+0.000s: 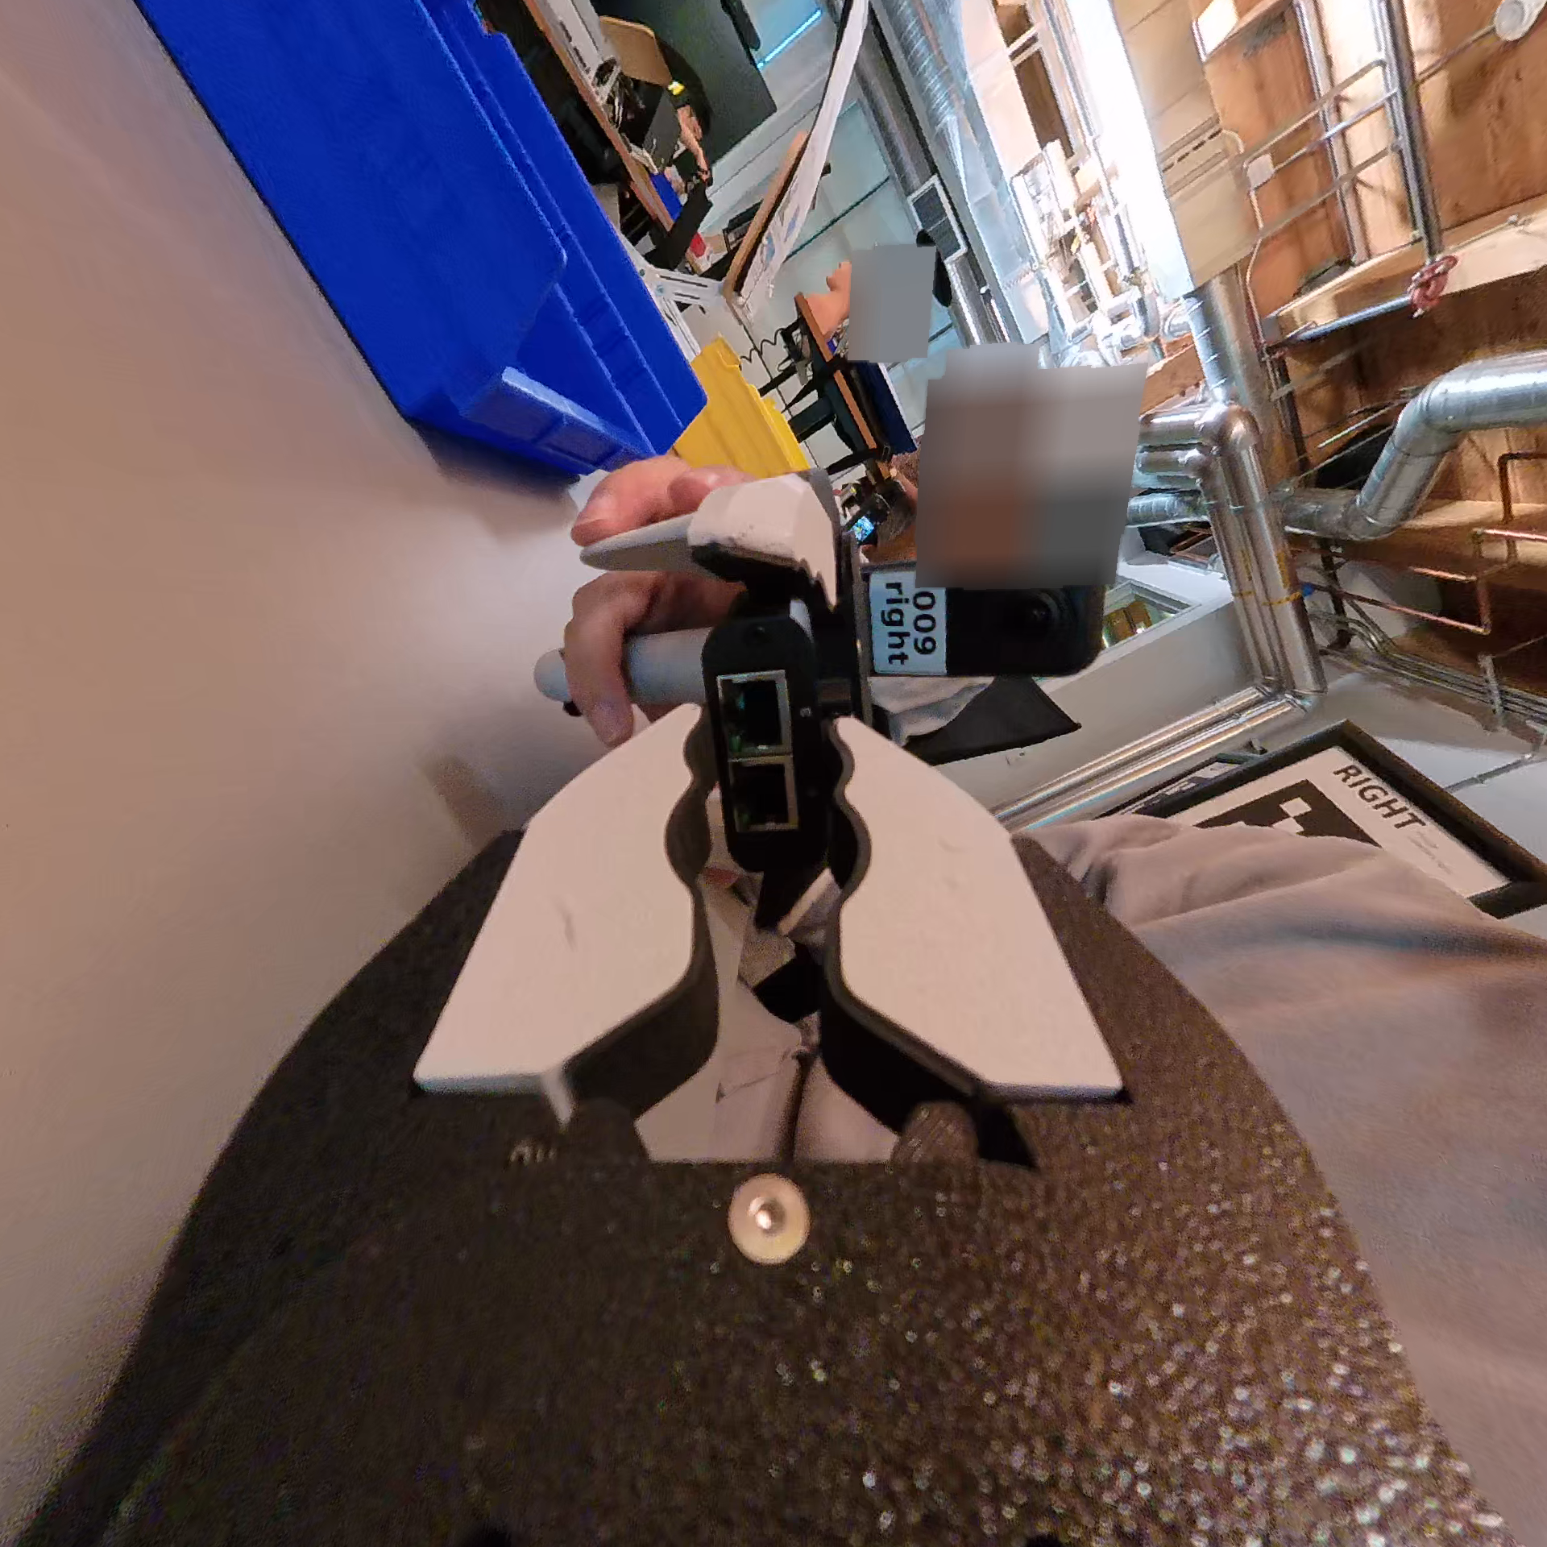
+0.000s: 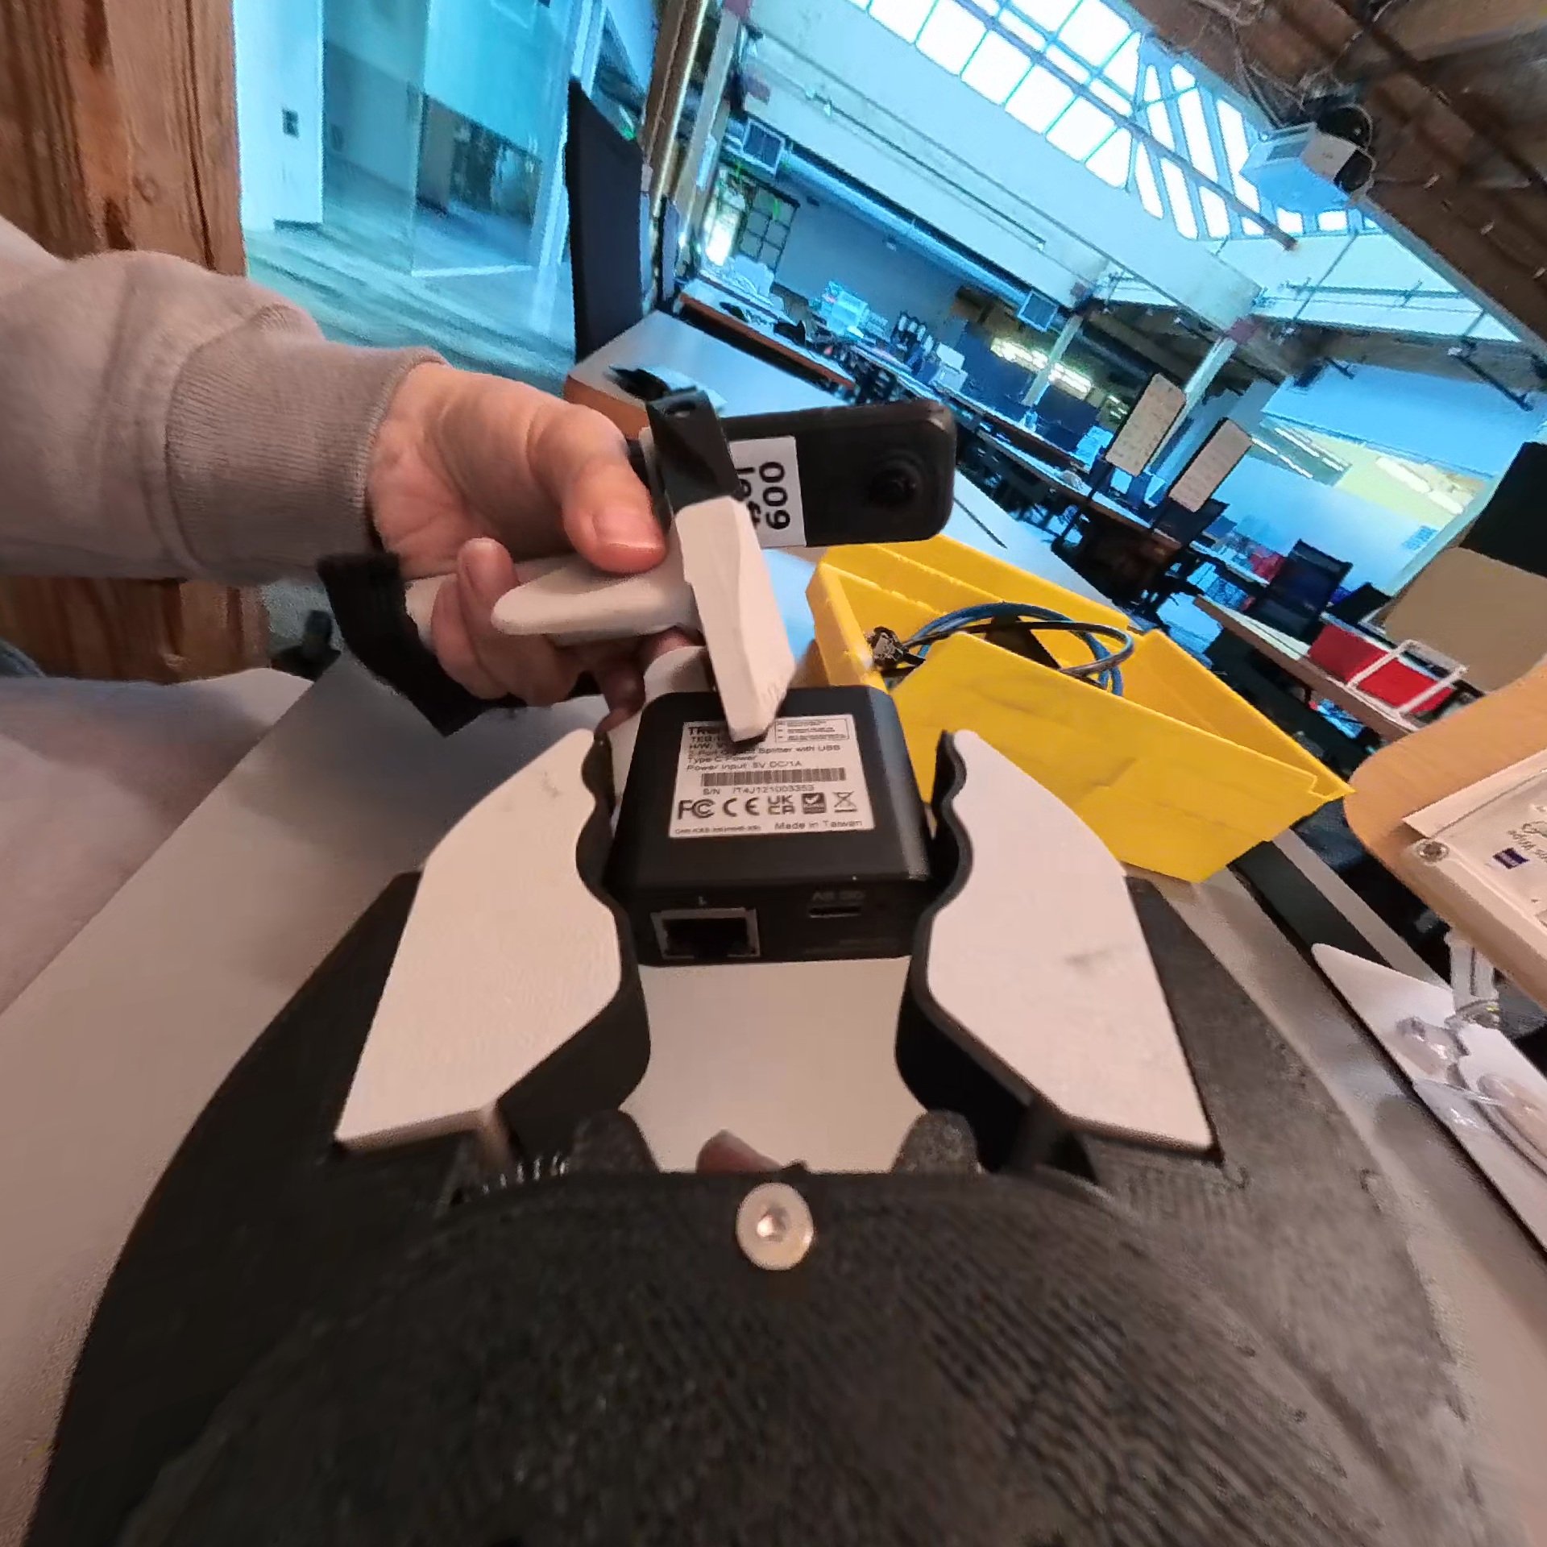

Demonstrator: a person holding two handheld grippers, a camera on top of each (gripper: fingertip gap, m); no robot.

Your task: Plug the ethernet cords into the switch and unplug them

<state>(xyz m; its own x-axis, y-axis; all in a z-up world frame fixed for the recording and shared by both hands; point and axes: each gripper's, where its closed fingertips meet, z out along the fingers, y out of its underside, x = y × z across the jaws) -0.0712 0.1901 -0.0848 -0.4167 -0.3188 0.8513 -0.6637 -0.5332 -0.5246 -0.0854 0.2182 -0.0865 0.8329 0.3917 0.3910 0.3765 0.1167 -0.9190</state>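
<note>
In the left wrist view, a blue bin (image 1: 435,218) lies on the white table (image 1: 167,670) at the far left, its inside hidden; a yellow bin (image 1: 737,410) sits just beside it. At centre, the left gripper (image 1: 762,787) clamps the narrow sides of the black switch (image 1: 758,753), whose two stacked ports face the camera, both unplugged. Beyond it a hand (image 1: 619,653) holds the right gripper's handle.

In the right wrist view, a hand (image 2: 502,536) holds the left gripper (image 2: 745,670) from the left. The right gripper (image 2: 770,837) closes on the switch (image 2: 766,829), label side up, held above the table (image 2: 251,837). To the right, the yellow bin (image 2: 1088,737) holds coiled blue ethernet cords (image 2: 1038,636).
</note>
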